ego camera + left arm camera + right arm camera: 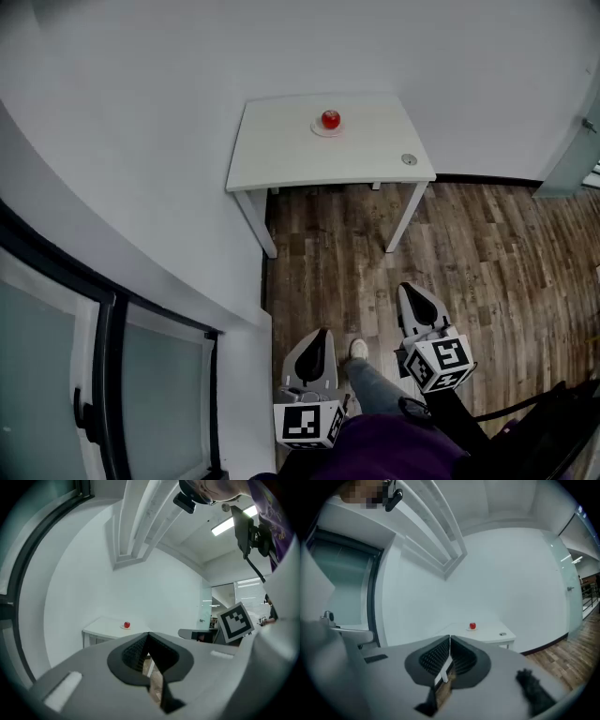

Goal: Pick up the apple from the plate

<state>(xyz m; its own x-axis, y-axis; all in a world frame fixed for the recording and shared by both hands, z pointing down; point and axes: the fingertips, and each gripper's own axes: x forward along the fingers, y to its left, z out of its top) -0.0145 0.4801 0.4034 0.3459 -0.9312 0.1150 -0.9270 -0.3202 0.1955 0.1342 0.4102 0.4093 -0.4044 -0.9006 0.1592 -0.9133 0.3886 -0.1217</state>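
**Apple waits across the room, both claws clenched and empty**

The apple (331,119) sits on a small plate (324,132) near the back edge of the white table (281,159), which stands against the wall. The person stands well apart from it on the wooden floor (487,253), so the fruit is out of reach. The left gripper (320,336) and right gripper (412,292) are held low by the body, roughly level and aimed toward the table. Each has its jaws pressed together with nothing between them, probably a carrying posture for the approach. The jaws must part before either can take the fruit.
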